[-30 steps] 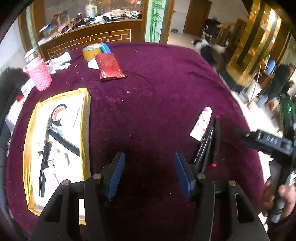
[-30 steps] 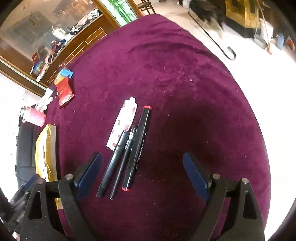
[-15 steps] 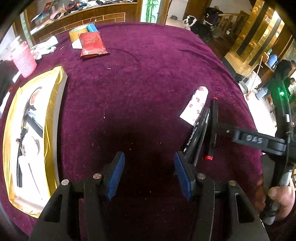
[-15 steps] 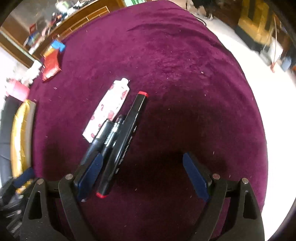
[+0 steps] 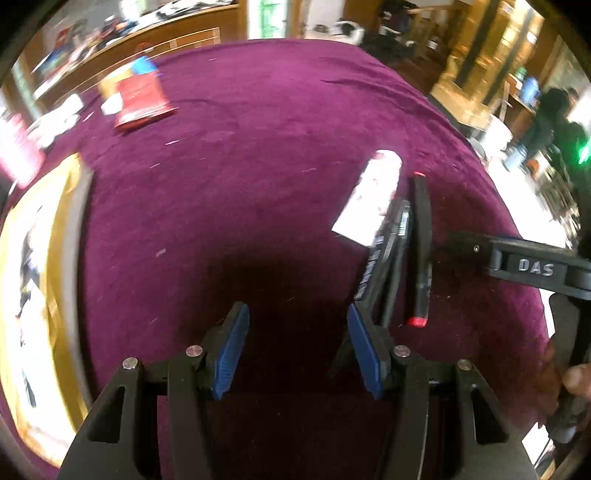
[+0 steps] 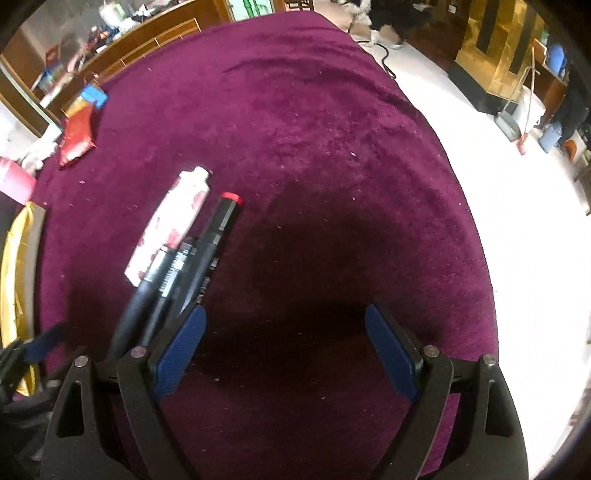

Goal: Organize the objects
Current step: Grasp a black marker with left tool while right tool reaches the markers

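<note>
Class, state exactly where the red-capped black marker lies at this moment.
The red-capped marker lies on the purple tablecloth, left of centre in the right wrist view, outermost in a bundle beside two black pens and the white tube.

Left hand-held gripper [image 5: 297, 349]: jaws parted, blue pads facing, nothing between them, low over the surface [image 5: 280, 155]. Right hand-held gripper [image 6: 286, 350]: jaws spread wider, also unloaded, angled in from the right.

It looks like a big hall: a round table [image 6: 332, 110] with purple cloth, gold walls [image 6: 491, 48], a wooden counter [image 5: 177, 33].
</note>
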`<state>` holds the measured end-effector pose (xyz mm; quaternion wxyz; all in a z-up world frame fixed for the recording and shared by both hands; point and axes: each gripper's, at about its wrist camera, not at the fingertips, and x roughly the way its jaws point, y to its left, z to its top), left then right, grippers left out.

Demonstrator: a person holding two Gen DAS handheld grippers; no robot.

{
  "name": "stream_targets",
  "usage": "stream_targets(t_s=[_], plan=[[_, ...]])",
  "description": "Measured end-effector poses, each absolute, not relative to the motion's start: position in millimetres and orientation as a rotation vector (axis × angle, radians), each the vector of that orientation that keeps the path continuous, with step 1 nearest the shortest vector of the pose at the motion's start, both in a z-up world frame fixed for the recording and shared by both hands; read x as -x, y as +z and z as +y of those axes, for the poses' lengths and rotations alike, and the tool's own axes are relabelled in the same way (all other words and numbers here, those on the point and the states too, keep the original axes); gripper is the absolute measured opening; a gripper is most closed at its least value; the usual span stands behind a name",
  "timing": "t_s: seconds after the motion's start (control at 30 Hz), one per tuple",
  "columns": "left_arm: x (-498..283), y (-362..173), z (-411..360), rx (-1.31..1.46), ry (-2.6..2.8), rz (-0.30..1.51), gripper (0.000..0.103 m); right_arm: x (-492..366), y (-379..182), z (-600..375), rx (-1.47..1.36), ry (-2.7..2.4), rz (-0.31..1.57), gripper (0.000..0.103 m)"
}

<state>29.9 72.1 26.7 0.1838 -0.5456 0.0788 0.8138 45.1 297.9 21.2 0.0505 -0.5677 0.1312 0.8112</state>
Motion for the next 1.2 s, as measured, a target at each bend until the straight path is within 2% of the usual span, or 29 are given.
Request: stream_targets(t_s=[0.27, 0.33, 0.4, 0.43, 0.63, 0.73, 0.8, 0.93, 1.2], plan=[[-23.9, 13.7, 96.6, 1.446, 2.194, 0.242, 0.048, -56.9, 20.1, 310.3, 1.745, 2.453, 0.463, 0.089], [-18.8, 14.2, 94.4, 1.434, 2.18, 0.206, 0.039, -57.4, 21.6, 310.3, 1.747, 2.452, 0.469, 0.089], [-13.6, 13.5, 91.9, 1.444, 2.178, 0.203, 0.025, -54.8, 21.7, 306.0, 1.742, 2.46, 0.465, 0.089], [-12.1, 13.5, 91.5, 1.441, 2.186, 0.216, 0.023, -54.1, 22.1, 305.1, 1.74, 2.463, 0.459, 0.089], [-16.1, 9.7, 114.1, 1.35, 2.242, 0.417, 0.022, -50.1, 20.5, 299.2, 1.747, 2.47, 0.452, 0.089], [-16.5, 11.3, 110.4, 1.378, 2.258, 0.375, 0.018, -48.2, 22.8, 293.4, 1.75, 2.484, 0.427, 0.089], [-16.4, 12.4, 105.8, 1.399, 2.264, 0.354, 0.012, -46.5, 24.1, 290.0, 1.751, 2.493, 0.408, 0.089], [-22.9, 21.0, 89.1, 1.424, 2.305, 0.319, 0.011, -43.3, 23.5, 285.1, 1.757, 2.497, 0.4, 0.089], [-33.7, 28.3, 65.4, 1.443, 2.399, 0.384, 0.011, -31.7, 18.0, 260.5, 1.822, 2.53, 0.393, 0.089]])
